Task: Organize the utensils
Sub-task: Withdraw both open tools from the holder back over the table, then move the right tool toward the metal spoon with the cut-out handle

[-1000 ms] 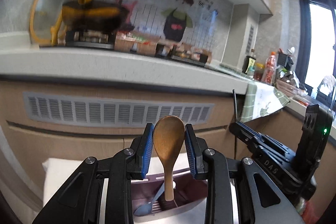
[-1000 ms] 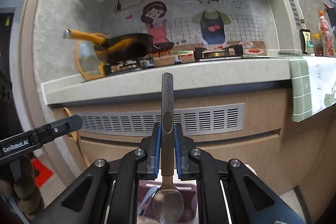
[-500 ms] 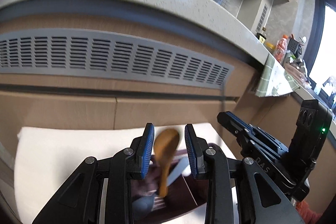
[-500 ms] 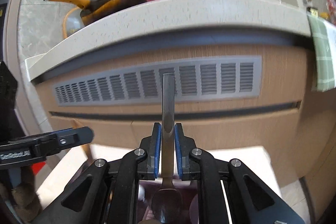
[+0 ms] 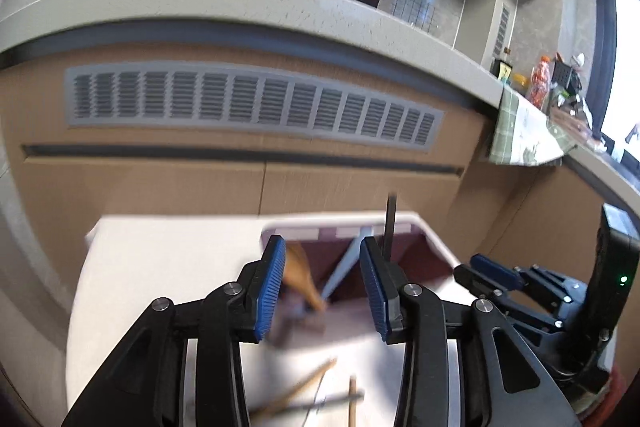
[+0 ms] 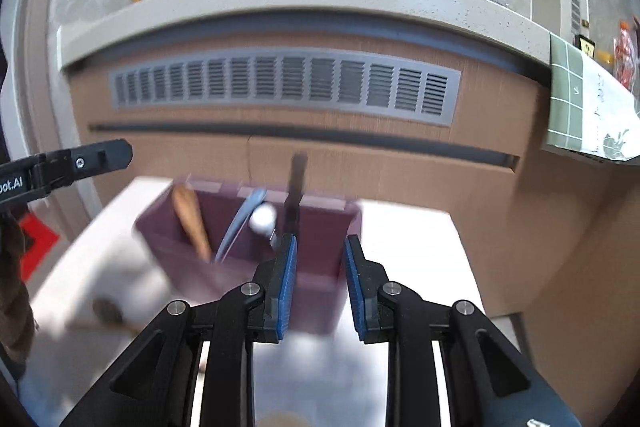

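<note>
Right hand-held gripper (image 6: 320, 283) agape; spoons in purple bin (image 6: 320, 227).

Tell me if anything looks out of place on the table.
Yes: loose chopsticks lie crisscrossed on the table, outside the bin. The wooden spoon, blue spoon and metal spoon stand inside it.

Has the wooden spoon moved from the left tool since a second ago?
Yes. The wooden spoon has left the open left tool and now leans in the purple holder, left of the blue spoon.
</note>
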The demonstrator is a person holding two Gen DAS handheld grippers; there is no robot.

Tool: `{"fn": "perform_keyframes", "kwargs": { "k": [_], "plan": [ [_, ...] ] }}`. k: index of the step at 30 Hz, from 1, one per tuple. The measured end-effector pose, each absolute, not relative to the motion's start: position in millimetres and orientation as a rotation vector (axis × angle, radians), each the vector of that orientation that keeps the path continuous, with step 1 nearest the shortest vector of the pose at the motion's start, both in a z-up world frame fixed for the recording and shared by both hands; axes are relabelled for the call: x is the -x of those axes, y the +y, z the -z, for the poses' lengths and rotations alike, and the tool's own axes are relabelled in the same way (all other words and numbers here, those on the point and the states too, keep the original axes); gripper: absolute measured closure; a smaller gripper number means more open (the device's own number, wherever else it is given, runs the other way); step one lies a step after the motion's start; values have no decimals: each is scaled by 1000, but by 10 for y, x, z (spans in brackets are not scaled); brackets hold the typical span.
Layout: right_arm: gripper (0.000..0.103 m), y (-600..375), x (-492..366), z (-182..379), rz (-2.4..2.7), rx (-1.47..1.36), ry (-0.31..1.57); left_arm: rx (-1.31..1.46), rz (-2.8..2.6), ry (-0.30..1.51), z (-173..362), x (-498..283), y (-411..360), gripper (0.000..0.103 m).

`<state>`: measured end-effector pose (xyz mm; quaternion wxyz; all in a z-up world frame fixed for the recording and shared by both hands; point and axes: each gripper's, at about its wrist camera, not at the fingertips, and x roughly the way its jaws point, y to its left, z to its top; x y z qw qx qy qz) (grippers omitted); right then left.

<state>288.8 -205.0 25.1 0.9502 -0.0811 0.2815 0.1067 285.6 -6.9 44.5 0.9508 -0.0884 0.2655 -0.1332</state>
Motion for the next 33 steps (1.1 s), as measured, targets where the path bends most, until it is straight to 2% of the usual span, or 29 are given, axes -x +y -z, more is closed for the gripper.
{"fn": "perform_keyframes", "kwargs": {
  "k": [7, 14, 26, 33],
  "plan": [
    [79, -1922, -2271, -89, -236, 194, 620, 133, 238, 684, 32, -2323, -69, 61],
    [78, -1889, -2125, 33, -239, 205, 665, 93, 170, 780, 382, -1986, 78, 61],
    [77, -2407, -2005, 647, -280, 33, 948, 131, 107, 808, 507, -2015, 304, 61],
    [77, -2259, -1863, 697, -345, 39, 977, 119, 93, 808, 484, -1979, 344, 61]
  ]
}}
